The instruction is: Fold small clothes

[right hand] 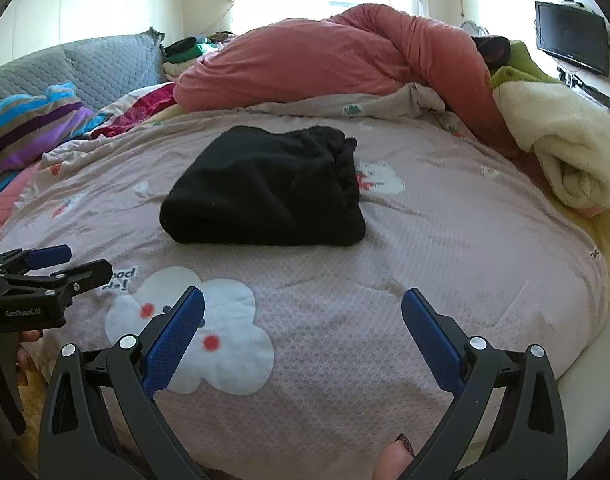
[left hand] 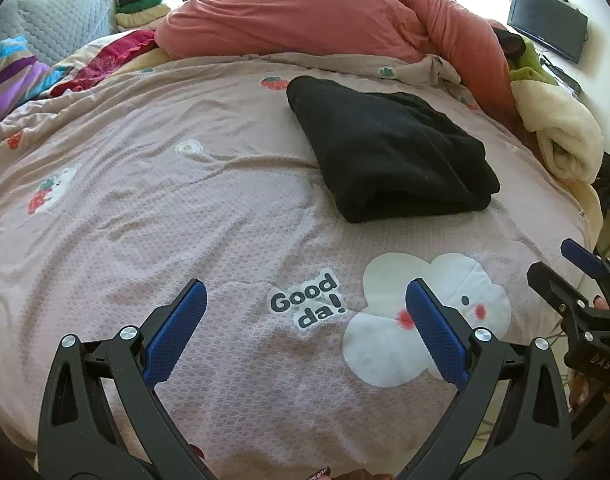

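Note:
A black garment (left hand: 389, 152) (right hand: 265, 188) lies folded into a thick bundle on the pink bedspread (left hand: 185, 208) (right hand: 445, 240). In the left wrist view my left gripper (left hand: 305, 292) is open over the "Good da!" print, well short of the garment, with nothing between its blue pads. My right gripper (right hand: 303, 300) is open too, above the white cloud patch near the bed's front edge and apart from the garment. Each gripper appears at the edge of the other's view: the right one (left hand: 565, 268) and the left one (right hand: 73, 264).
A big salmon duvet (left hand: 305, 20) is heaped at the back of the bed. A rolled cream blanket (right hand: 565, 152) lies on the right, striped and red cloths (left hand: 21, 68) on the left, a grey quilted cushion (right hand: 85, 68) behind. A dark screen (right hand: 571, 36) hangs on the right wall.

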{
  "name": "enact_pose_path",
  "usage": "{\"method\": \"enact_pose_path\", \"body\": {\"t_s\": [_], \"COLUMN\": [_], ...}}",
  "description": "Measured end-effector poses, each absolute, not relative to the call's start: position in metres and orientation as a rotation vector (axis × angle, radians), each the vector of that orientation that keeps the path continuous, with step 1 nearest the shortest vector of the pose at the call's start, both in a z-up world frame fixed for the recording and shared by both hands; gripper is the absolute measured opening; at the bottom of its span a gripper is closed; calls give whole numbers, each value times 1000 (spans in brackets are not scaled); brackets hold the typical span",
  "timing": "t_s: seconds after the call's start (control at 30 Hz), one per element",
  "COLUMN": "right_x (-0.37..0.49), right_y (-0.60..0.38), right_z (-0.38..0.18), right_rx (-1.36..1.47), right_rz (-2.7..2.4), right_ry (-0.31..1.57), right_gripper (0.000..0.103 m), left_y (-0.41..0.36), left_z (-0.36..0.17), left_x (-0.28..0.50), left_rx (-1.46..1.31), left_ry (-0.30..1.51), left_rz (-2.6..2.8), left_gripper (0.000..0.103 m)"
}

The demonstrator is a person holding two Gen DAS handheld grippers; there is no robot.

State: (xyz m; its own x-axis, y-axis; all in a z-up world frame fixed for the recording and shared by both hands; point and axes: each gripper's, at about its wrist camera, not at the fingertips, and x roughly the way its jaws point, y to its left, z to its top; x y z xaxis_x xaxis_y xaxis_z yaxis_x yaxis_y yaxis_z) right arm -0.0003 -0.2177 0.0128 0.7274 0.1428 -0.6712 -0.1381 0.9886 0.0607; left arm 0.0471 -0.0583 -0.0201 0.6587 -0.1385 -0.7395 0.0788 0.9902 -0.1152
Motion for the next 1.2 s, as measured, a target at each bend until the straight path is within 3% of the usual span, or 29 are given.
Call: {"method": "enact_pose_path", "body": {"t_s": [1.2], "right_x": [20], "right_y": [-225], "right_z": [8], "right_rx": [46], "right_rz": [122], "right_ry": [739], "right_gripper": [98], "left_y": [-57], "left_z": [-15], "left_x": [65], "left_rx": [-108], "left_ry": [848], "left_rz": [-105], "left_gripper": [94]}}
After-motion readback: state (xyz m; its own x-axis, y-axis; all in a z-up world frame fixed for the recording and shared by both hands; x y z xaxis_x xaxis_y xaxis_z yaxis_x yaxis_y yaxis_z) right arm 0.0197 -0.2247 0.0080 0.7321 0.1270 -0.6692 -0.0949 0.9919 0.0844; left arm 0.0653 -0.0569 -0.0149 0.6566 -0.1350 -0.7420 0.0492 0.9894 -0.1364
